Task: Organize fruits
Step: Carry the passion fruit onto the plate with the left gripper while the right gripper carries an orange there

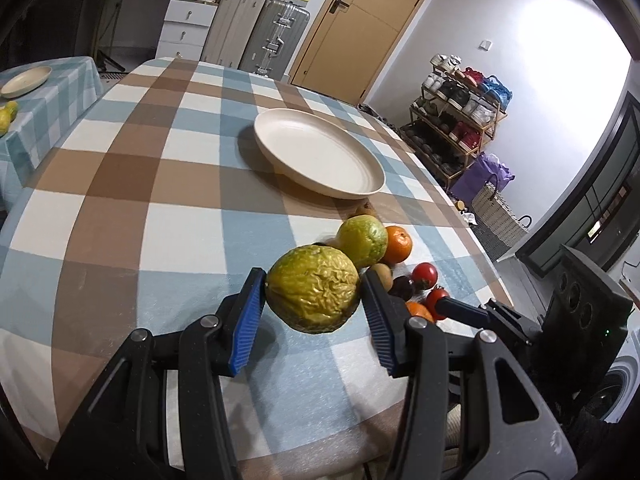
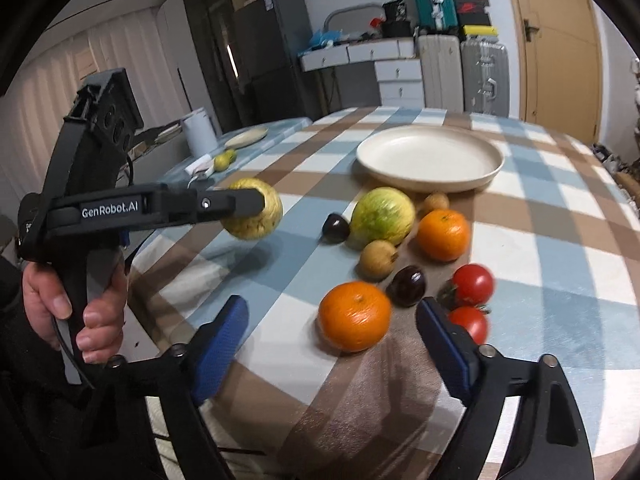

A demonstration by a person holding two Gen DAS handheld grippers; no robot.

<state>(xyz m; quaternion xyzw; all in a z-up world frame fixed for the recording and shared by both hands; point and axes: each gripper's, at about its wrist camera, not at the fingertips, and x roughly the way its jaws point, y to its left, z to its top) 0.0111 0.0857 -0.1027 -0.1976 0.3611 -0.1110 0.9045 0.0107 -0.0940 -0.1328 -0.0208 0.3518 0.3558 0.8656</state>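
Note:
My left gripper (image 1: pixel 314 280) is shut on a wrinkled yellow-green fruit (image 1: pixel 314 290), held above the checked tablecloth; from the side it shows as the left gripper (image 2: pixel 244 204) with the wrinkled fruit (image 2: pixel 256 210). An empty cream plate (image 1: pixel 320 156) (image 2: pixel 430 158) sits farther back on the table. My right gripper (image 2: pixel 332 306) stands open, low over the near orange (image 2: pixel 354 316), which lies between its blue pads untouched. Around it lie a smooth green-yellow fruit (image 2: pixel 384 216), a second orange (image 2: pixel 444 234), two tomatoes (image 2: pixel 472 284), two dark plums (image 2: pixel 408 286) and small brown fruits (image 2: pixel 378 260).
A person's hand (image 2: pixel 96 312) holds the left gripper's handle. A side table (image 1: pixel 52 92) at the left carries another plate (image 1: pixel 26 80) and yellow fruit. Suitcases (image 1: pixel 276 36), a door and a shoe rack (image 1: pixel 456 120) stand beyond the table.

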